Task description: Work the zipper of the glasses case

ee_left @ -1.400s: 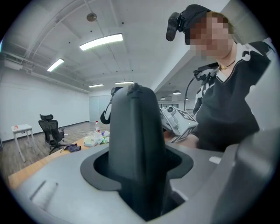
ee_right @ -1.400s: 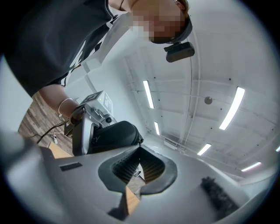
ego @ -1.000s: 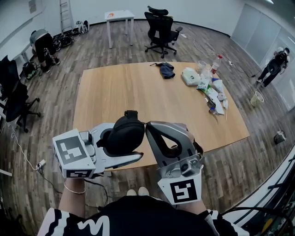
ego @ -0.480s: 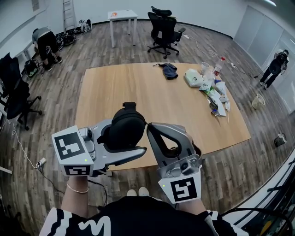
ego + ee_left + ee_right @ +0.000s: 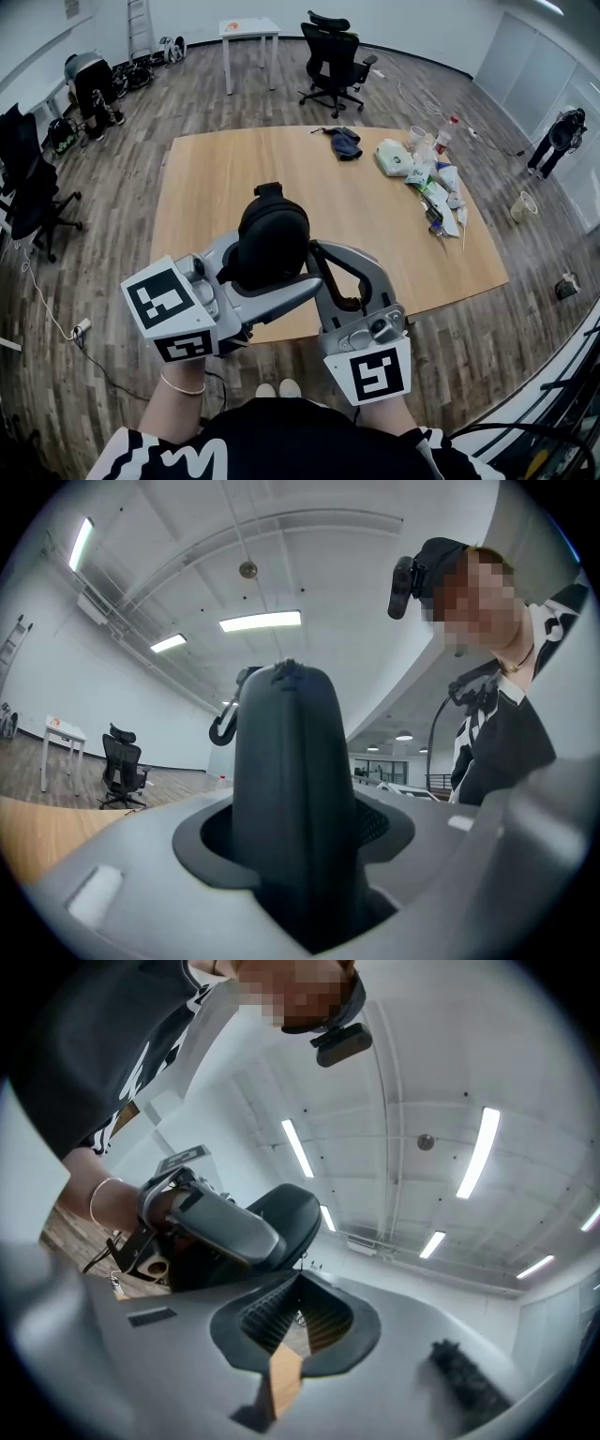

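Observation:
The black glasses case (image 5: 272, 239) stands upright between the jaws of my left gripper (image 5: 274, 267), which is shut on its lower half above the table's near edge. In the left gripper view the case (image 5: 289, 780) fills the middle, with its zipper seam running over the top. My right gripper (image 5: 311, 247) touches the case's right side. In the right gripper view a thin zipper pull (image 5: 301, 1262) hangs from the case (image 5: 286, 1218) into the pinched jaws of the right gripper (image 5: 298, 1321).
The wooden table (image 5: 234, 178) carries a dark cloth (image 5: 344, 142) and a heap of bottles, bags and packets (image 5: 427, 178) at its far right. Office chairs (image 5: 333, 56) and a small white table (image 5: 248, 33) stand beyond it. A person (image 5: 558, 136) is at the far right.
Both grippers have risen and moved together. The case has swung up and to the right, and the left gripper now reaches under it toward the right gripper.

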